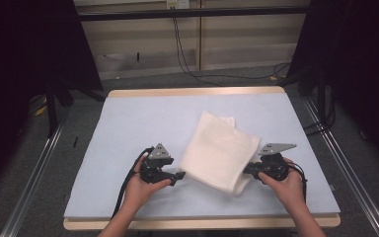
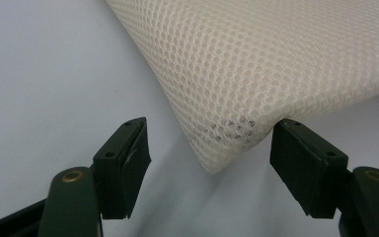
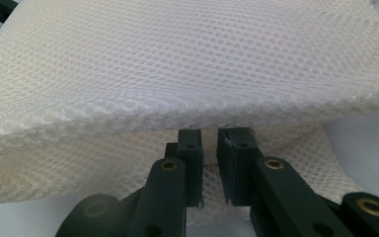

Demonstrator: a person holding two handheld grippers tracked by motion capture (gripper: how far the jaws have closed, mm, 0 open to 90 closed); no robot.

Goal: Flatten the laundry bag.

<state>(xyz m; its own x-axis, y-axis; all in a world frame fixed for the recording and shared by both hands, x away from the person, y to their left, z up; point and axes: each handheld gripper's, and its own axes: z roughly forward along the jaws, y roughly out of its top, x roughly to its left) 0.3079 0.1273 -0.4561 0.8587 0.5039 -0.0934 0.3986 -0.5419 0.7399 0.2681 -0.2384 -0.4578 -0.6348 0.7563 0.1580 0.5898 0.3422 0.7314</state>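
You have one white mesh cloth [image 1: 220, 150] in front of you, folded into a thick, roughly rectangular bundle and turned at a slant on the bench [image 1: 128, 128]. Its weave is an open honeycomb net, cream-white, in several stacked layers. It lies between your two tools. One rounded folded corner [image 2: 217, 148] sits in the gap of your left hand-held gripper [image 2: 209, 163], with a small patch of dark specks on the fabric there; it touches neither pad. At your right hand-held gripper [image 3: 209, 163], the upper layers [image 3: 187, 64] bulge up and over the jaw tips, while a lower layer [image 3: 209, 177] runs through the narrow slot between them.
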